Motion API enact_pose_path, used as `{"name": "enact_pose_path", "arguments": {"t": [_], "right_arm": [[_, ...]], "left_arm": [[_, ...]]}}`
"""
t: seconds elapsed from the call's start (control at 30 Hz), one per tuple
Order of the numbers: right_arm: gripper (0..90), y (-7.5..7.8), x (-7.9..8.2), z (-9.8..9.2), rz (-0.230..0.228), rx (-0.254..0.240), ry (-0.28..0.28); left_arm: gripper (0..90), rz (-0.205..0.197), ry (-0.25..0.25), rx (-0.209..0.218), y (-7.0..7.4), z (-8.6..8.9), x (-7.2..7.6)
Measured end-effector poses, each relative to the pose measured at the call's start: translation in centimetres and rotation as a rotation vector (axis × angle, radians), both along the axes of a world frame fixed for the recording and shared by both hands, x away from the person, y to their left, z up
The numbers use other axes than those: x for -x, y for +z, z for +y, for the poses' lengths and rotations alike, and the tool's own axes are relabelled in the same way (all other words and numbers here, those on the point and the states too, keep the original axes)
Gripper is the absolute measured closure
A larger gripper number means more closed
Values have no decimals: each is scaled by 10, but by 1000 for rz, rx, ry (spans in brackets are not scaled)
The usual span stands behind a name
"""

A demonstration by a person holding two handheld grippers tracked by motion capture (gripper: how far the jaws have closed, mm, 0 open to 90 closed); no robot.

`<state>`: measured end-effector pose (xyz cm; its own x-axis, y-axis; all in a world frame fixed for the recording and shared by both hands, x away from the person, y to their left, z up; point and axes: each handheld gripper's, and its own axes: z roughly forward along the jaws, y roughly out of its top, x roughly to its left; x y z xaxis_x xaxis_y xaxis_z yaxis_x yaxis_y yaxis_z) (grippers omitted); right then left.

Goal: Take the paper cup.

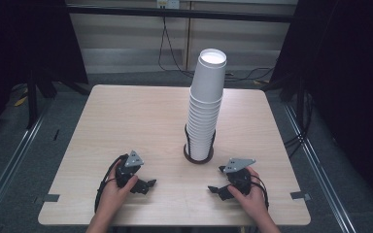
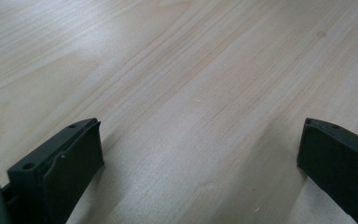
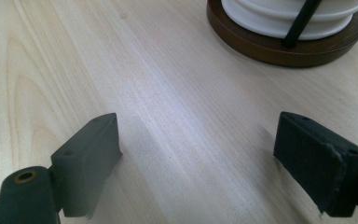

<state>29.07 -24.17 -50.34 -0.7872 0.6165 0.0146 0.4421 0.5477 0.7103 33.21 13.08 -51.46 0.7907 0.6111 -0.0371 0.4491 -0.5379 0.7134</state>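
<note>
A tall stack of white paper cups (image 1: pixel 205 109) stands upside-down in a holder with a round brown base (image 1: pixel 198 158) and thin black rods, near the middle of the wooden table (image 1: pixel 126 121). My left gripper (image 1: pixel 148 185) rests on the table at the front left, jaws wide open over bare wood (image 2: pixel 200 144). At the front right lies my right gripper (image 1: pixel 217 183), likewise open with nothing between its jaws (image 3: pixel 198 154). In the right gripper view the brown base (image 3: pixel 279 44) and the lowest cup rim (image 3: pixel 279 21) sit just ahead.
Black cables (image 1: pixel 167 48) hang down the wall behind the table. Grey floor rails (image 1: pixel 315 165) run along both sides, and strips of tape (image 1: pixel 51 198) mark the table's front corners. Dark curtains flank the scene.
</note>
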Motion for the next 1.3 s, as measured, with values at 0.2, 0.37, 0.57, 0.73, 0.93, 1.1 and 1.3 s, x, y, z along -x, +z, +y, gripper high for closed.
{"name": "enact_pose_path", "arguments": {"t": [0.2, 0.37, 0.57, 0.73, 0.93, 1.1, 1.3], "right_arm": [[139, 0, -1, 0, 2, -1, 2], [139, 0, -1, -1, 7, -9, 3], [141, 4, -2, -3, 29, -34, 0], [144, 15, -4, -3, 37, -49, 2], [143, 32, -6, -5, 14, -89, 18], [143, 50, -10, -9, -5, -105, 15], [143, 61, -14, -10, -4, -122, 19]], "left_arm": [[2, 0, 9, 0, 0, 0, 0], [64, 21, -24, 32, 4, -1, 0], [84, 26, -48, 57, 18, -2, -2], [104, 38, -60, 67, 30, -3, -6], [111, 41, -81, 88, 47, -8, -11], [118, 47, -97, 89, 66, -13, -19], [119, 48, -112, 92, 79, -16, -23]]}}
